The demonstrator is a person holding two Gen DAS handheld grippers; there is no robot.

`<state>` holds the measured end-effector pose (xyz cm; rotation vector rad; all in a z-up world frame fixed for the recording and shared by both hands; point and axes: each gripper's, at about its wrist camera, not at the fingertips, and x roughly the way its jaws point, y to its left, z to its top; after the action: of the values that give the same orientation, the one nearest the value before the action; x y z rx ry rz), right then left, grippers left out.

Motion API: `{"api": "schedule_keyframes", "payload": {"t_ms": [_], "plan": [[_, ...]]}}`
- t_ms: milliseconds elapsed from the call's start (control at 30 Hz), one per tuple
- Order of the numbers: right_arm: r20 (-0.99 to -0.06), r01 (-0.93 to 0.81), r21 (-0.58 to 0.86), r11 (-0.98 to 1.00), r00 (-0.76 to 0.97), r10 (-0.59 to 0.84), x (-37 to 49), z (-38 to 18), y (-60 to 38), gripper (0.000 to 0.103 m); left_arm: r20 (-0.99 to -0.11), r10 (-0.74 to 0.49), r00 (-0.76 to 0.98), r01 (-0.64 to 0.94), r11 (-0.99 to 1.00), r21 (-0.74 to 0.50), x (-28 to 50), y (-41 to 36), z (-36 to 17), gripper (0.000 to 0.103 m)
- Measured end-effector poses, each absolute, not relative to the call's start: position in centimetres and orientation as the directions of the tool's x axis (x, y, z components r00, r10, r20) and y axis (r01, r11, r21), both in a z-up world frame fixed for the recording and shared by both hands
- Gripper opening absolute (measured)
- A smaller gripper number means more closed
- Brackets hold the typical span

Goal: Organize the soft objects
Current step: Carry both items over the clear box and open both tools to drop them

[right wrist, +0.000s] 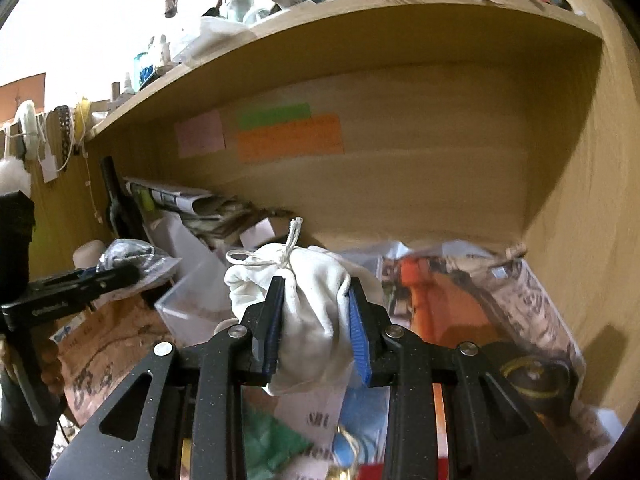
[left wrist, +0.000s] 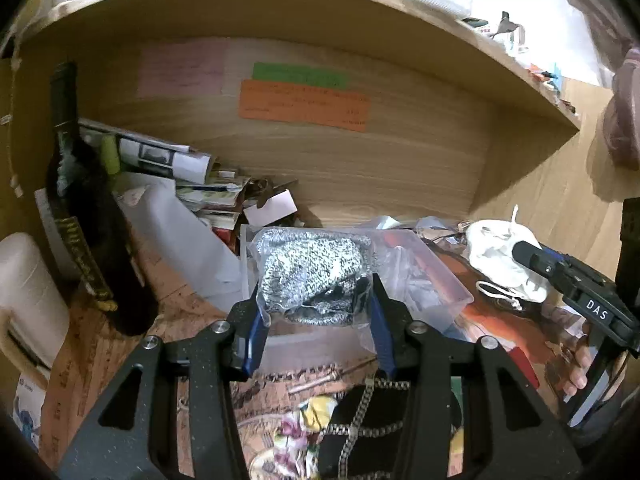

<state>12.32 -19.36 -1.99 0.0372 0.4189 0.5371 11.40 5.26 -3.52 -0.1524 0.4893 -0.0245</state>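
My left gripper [left wrist: 316, 292] is shut on a clear plastic bag of black-and-white knitted fabric [left wrist: 312, 268], held above a clear plastic bin [left wrist: 436, 276] on the cluttered desk. My right gripper [right wrist: 316, 292] is shut on a white drawstring cloth pouch [right wrist: 308, 296], lifted in front of the wooden shelf. In the left wrist view the pouch [left wrist: 500, 260] and right gripper [left wrist: 532, 258] show at the right. In the right wrist view the left gripper [right wrist: 124, 274] with its bag [right wrist: 132, 256] shows at the left, beside the bin [right wrist: 192, 308].
A dark wine bottle [left wrist: 80, 208] stands at the left by a white roll [left wrist: 28, 292]. Papers and boxes [left wrist: 192, 184] are piled against the wooden back panel [left wrist: 400, 168] with coloured notes. Orange printed paper [right wrist: 440, 300] covers the desk right. A shelf [right wrist: 360, 24] overhangs above.
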Motion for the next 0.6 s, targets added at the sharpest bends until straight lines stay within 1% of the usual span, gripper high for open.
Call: {"api": "schedule_keyframes", "payload": {"t_ms": [133,300,600], "plan": [[-0.391,-0.496,0.13,0.858,0.77,0.504,13.8,-1.9,-18.3,0.027,-0.502,-0.06,0.863,-0.017,0.989,-0.147,13.7,5.2,-3.8,0.045],[-0.433,-0.501,0.111,0.859,0.753,0.495,15.9,-2.5,-17.0,0.027,-0.558,-0.042,0.829,-0.028,0.993,-0.116,16.9,5.1,-4.7,0.045],[-0.558,-0.501,0.085,0.861,0.692,0.457,19.7,-4.8,-13.9,0.027,-0.662,-0.059,0.747,-0.004,0.996,-0.094,21.8,4.3,-7.2,0.045]]}}
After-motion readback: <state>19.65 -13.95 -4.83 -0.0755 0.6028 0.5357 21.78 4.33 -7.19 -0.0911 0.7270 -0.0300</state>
